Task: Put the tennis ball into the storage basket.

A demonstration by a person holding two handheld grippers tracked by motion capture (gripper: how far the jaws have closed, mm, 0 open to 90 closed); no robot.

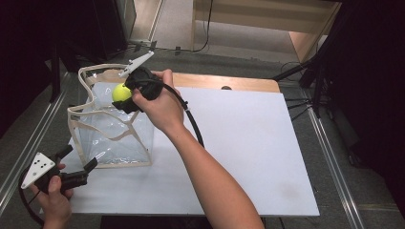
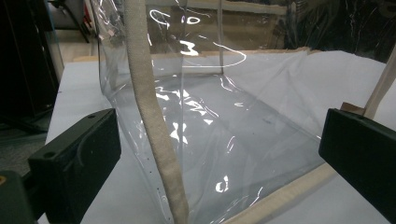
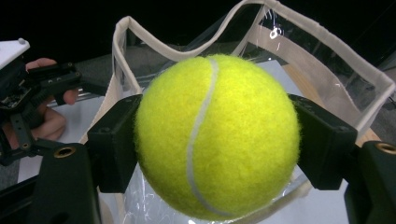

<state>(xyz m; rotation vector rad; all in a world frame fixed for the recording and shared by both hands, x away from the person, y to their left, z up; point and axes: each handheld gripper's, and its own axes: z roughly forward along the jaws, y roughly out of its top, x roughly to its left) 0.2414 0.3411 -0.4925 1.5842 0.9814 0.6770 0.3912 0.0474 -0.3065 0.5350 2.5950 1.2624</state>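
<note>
— bag placement? clear, cream-trimmed, standing open on the white tabletop.
— claws? right claw is clamped on a tennis ball above the bag's opening; left claw gapes apart beside its near corner.

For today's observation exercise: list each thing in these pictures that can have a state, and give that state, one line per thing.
Tennis ball: clamped between the right gripper's jaws, held over the bag's open top.
Clear bag: upright on the white board, top open, nothing seen inside it.
Right gripper: shut on the tennis ball.
Left gripper: jaws open, holding nothing, beside the bag's near corner.
</note>
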